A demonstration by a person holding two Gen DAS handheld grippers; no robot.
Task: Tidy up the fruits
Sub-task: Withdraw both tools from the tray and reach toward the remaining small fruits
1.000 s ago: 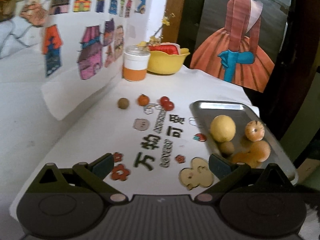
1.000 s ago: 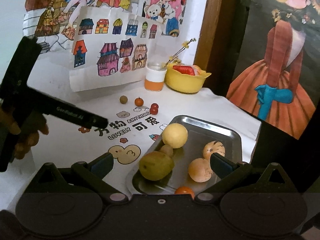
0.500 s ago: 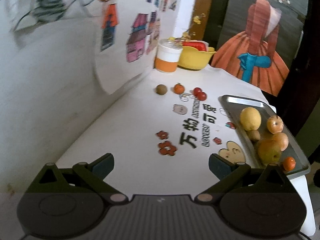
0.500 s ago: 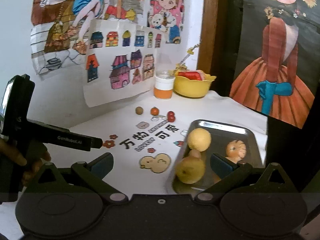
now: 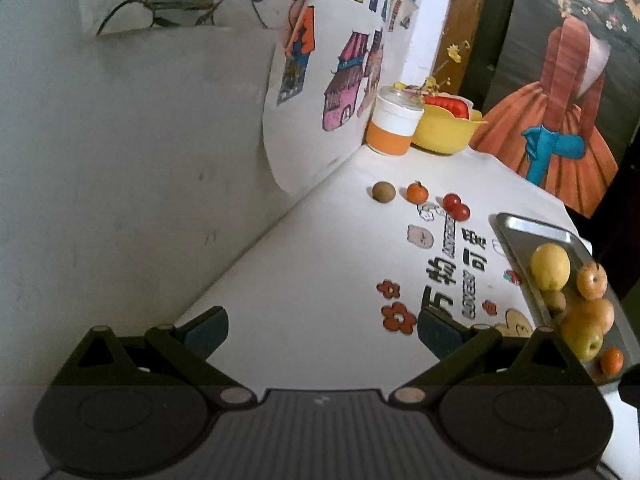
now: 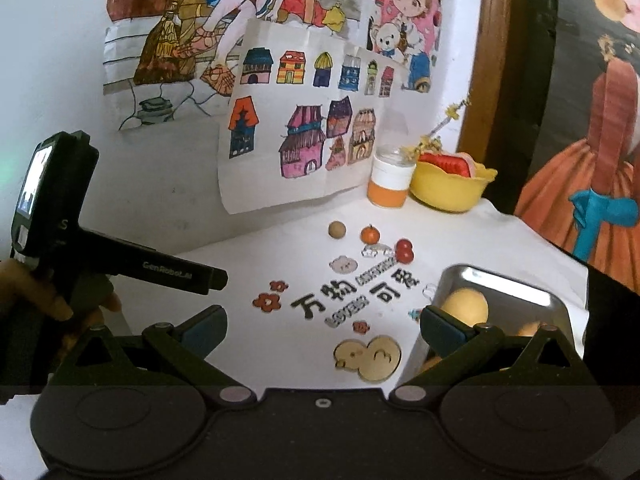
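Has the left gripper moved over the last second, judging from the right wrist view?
Yes. The left gripper has drawn back toward the table's near left edge, away from the metal tray, and sits higher against the wall drawings.

A shiny brushed-metal tray point(image 5: 524, 227) sits on matt white cloth point(image 5: 320, 264), beside a glossy yellow plastic bowl point(image 5: 440, 132) and creased paper drawings point(image 6: 304, 128).

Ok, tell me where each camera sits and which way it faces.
Left wrist: on the left gripper, facing the wall corner, tray at right; own open fingers show.
Right wrist: on the right gripper, facing the wall drawings; own fingers, plus the left gripper and hand.
Shared: brown fruit, yellow bowl.
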